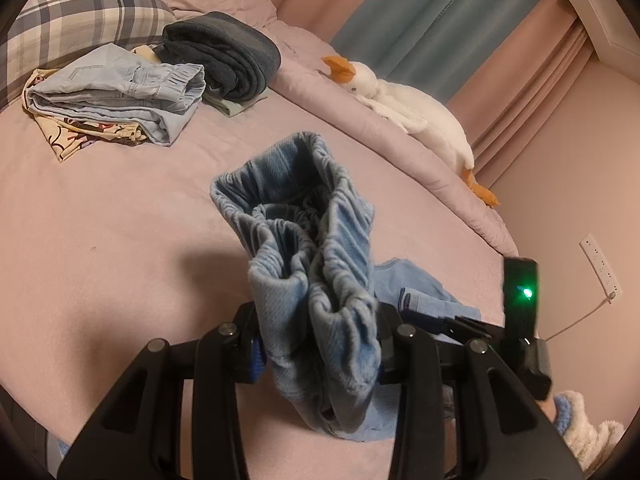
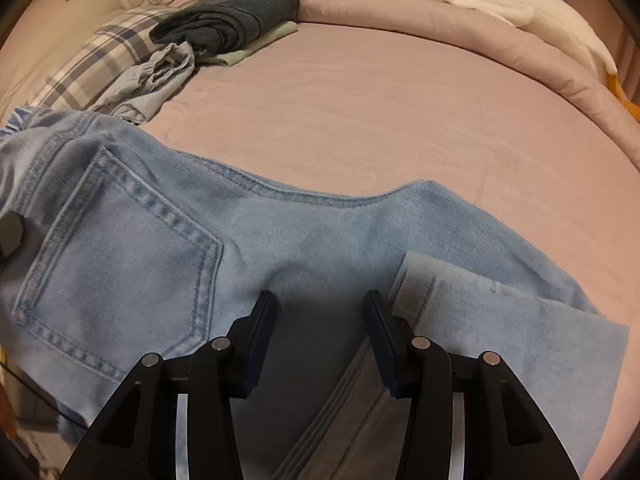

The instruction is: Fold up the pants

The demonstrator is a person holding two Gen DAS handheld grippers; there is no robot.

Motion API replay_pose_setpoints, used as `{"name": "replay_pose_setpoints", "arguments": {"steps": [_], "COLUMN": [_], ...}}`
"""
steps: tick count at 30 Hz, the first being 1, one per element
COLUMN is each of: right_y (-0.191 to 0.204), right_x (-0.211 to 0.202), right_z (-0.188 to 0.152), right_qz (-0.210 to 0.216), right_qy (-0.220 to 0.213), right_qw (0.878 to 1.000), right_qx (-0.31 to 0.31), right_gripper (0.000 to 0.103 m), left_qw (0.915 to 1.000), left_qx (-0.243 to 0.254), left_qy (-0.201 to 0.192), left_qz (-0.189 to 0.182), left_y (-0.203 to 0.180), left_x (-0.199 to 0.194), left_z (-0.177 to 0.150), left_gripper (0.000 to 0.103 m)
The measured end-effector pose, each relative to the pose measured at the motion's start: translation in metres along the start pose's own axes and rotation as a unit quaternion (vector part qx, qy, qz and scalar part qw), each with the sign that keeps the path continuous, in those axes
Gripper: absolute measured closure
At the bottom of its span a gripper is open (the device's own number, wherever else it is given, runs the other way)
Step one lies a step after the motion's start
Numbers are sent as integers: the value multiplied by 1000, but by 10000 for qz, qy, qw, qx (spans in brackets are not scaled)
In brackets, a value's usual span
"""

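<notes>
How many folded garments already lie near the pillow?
2 clearly: light blue pants in front of the plaid pillow, dark grey garment right of them. Cloths lie beneath both piles; more may be hidden.

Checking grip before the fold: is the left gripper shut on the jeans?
Shut: the left gripper pinches the jeans bunched elastic waistband.

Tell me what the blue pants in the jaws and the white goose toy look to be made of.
The blue pants look like light-wash cotton denim, matte: twill weave, doubled stitching round the pocket and a gathered elastic waistband. The goose toy looks like soft plush, probably synthetic, with a fuzzy white body and orange beak. The left gripper is clamped on the waistband; the right gripper is open.
</notes>
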State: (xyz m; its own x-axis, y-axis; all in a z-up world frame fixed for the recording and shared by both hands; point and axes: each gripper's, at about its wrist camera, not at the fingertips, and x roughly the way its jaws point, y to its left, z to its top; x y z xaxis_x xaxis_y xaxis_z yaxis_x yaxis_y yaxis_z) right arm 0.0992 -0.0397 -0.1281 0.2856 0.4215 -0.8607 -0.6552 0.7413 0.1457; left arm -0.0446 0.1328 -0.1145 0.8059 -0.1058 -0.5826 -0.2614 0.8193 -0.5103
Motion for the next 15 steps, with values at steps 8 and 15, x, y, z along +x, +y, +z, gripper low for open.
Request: {"name": "replay_pose_setpoints", "arguments": {"steps": [8,15], "right_y": [18,15], "right_x": [3,-5], "right_z": [-23,-25], "right_qz": [102,253], "right_qy": [162,258], "right_qw": [9993,9989], "right_qx": [-321,-283], "right_gripper": [54,54], "left_qw": [10000,10000], "left_qx": [-30,-62], "left_qy": [31,44], "left_qz": [26,30], "left_y": [2,3], "left_x": [3,3], "left_z": [0,-1], "left_gripper": [65,65]}}
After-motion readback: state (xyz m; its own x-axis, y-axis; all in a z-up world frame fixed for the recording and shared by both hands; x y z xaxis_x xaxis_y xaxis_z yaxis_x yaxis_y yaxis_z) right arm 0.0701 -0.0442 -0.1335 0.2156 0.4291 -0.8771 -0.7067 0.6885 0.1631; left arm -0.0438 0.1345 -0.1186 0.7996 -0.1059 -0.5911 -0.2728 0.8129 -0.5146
